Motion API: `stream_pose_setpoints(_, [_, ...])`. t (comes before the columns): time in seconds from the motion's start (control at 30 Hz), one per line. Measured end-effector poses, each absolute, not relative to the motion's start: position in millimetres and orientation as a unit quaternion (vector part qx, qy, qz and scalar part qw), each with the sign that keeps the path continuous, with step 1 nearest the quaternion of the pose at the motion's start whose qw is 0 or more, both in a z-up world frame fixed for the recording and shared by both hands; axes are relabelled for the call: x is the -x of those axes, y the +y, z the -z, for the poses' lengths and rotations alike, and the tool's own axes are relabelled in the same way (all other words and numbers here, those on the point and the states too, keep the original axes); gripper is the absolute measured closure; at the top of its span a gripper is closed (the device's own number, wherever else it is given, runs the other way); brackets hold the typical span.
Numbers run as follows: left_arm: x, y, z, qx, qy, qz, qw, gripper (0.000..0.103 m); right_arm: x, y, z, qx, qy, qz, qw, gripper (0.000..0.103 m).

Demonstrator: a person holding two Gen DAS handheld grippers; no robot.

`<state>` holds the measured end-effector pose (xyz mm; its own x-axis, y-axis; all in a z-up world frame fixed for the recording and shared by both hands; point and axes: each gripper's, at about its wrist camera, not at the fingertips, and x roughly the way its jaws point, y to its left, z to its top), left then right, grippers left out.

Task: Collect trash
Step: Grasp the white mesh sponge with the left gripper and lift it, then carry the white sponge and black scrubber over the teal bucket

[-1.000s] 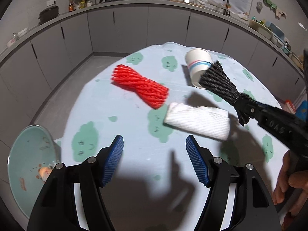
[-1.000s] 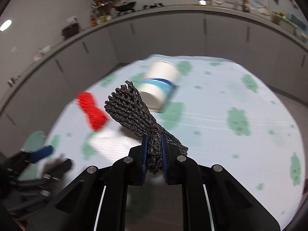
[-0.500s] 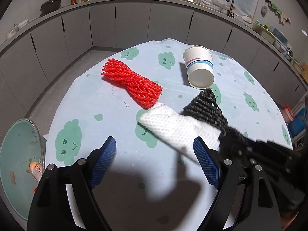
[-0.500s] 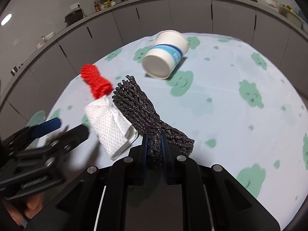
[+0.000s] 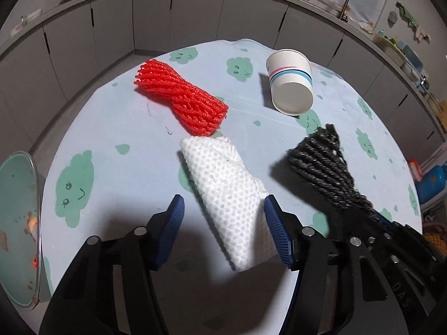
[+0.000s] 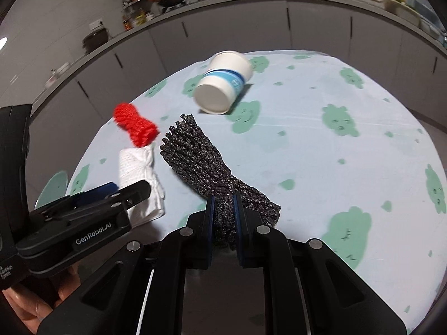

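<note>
Left claw [image 5: 223,226]: spread wide, now straddling near end of white foam net [image 5: 226,192], right pad touching its edge; a second ago well short of it. Ready to pinch, by the look of it. Right claw [image 6: 223,212]: still clenched on black foam net [image 6: 201,156], carried just right of left claw, clear of surface [image 5: 279,134]. Beyond white net, touching its far tip: red foam net [image 5: 181,97]. Farther right: tipped paper cup [image 5: 290,83]. Far left, off surface: bin [image 5: 16,223], likely destination.

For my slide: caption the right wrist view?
Right tongs clamp black foam net; paper cup lies tipped beyond.
</note>
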<state>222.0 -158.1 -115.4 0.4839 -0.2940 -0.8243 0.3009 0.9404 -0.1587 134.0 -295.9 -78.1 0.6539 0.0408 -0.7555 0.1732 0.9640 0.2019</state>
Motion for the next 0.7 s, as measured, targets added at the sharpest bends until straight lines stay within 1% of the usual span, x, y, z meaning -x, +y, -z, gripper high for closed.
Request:
stream_pose_setpoints(0.03, [-222, -160, 116, -0.008, 0.475, 0.169, 0.864, 0.053, -133, -298, 79, -0.132, 0.413, 0.042, 0.9, 0.089])
stream_pose_setpoints(0.07, [-222, -160, 116, -0.009, 0.474, 0.171, 0.864, 0.061, -132, -300, 80, -0.136, 0.412, 0.046, 0.9, 0.089])
stream_pose_setpoints(0.1, [-222, -162, 116, -0.009, 0.474, 0.175, 0.863, 0.067, -133, -303, 81, -0.141, 0.412, 0.049, 0.899, 0.089])
stream_pose_setpoints(0.2, [-220, -165, 113, -0.021, 0.467, 0.183, 0.865, 0.081, -130, -308, 82, -0.16, 0.406, 0.059, 0.898, 0.089])
stream_pose_setpoints(0.3, [-217, -165, 109, -0.026, 0.464, 0.189, 0.865, 0.084, -126, -311, 76, -0.175, 0.393, 0.067, 0.9, 0.089])
stream_pose_setpoints(0.53, [-196, -151, 84, -0.043, 0.427, 0.203, 0.88, 0.085, -115, -307, 62, -0.199, 0.366, 0.072, 0.906, 0.089])
stream_pose_setpoints(0.7, [-177, -118, 64, -0.046, 0.399, 0.193, 0.895, 0.085, -110, -287, 51, -0.206, 0.354, 0.049, 0.911, 0.089])
